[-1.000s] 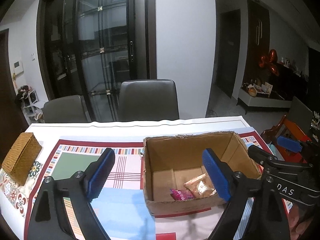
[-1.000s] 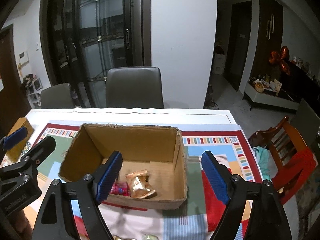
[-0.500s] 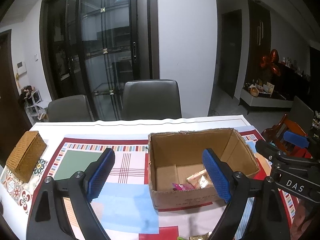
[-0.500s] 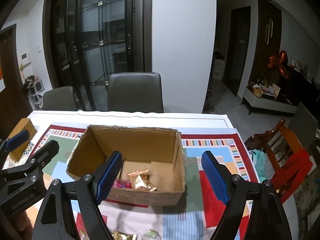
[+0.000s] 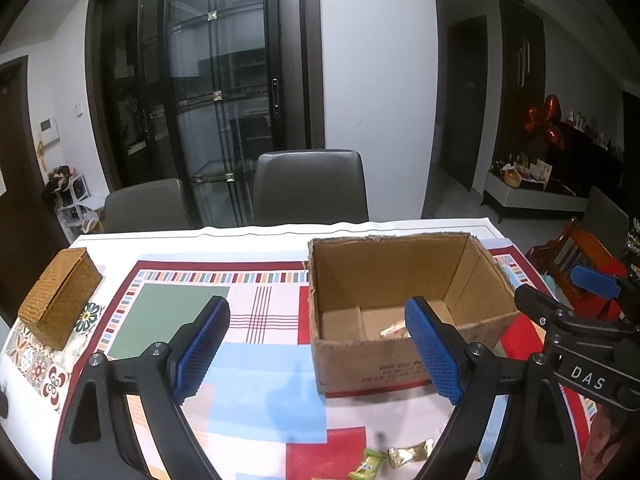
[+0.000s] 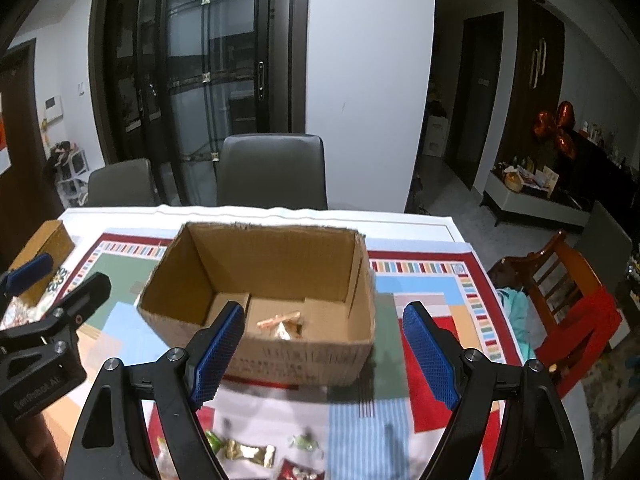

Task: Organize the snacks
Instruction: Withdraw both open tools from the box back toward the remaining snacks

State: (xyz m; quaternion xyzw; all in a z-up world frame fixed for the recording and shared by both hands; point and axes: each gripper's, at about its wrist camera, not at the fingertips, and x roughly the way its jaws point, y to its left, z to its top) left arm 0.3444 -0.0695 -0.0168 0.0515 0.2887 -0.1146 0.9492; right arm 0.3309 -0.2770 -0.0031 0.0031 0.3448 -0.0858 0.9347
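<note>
Nearest, both tongs gape wide and carry nothing: left gripper (image 5: 316,354), right gripper (image 6: 324,354). Just beneath them, loose snacks lie on the tablecloth (image 6: 360,436): a green candy (image 6: 214,442), a gold wrapper (image 6: 250,453), a pale-green twist (image 6: 306,442), a red packet (image 6: 298,472); four counted in the right view, possibly more cut off at the edge. Beyond, the cardboard box (image 6: 304,360) holds at least one orange-gold packet (image 6: 282,322). Judged: sorting partly done, four or more remain. Far left, one wicker box (image 5: 60,298); behind, two grey chairs (image 6: 272,170).
</note>
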